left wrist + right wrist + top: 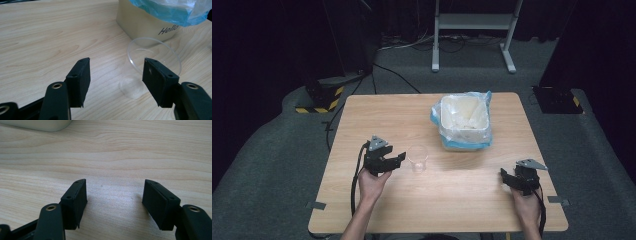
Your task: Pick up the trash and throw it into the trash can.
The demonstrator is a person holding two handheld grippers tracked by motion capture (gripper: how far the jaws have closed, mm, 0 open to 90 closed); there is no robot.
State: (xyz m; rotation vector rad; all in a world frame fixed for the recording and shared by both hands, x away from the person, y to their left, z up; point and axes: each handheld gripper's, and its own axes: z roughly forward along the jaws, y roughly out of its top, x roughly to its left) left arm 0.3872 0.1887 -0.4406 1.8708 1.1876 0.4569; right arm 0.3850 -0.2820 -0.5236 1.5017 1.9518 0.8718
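A clear plastic cup [417, 158] stands upright near the middle of the wooden table [462, 200]. My left gripper [398, 159] is just left of it, pointing at it, open and holding nothing. In the left gripper view the cup [153, 57] is just beyond the jaws and to the right, its rim partly hidden behind the right jaw; the left gripper [116, 61] has only bare wood between its pads. My right gripper [507, 179] rests near the table's front right, and the right gripper view shows it [115, 182] open over bare wood.
A cream bin [463, 122] lined with a blue-edged plastic bag stands behind the cup, right of centre; its side [147, 23] reads "Hello". A white stand's legs [472, 30] and a black-and-yellow striped base [319, 97] are on the floor beyond the table.
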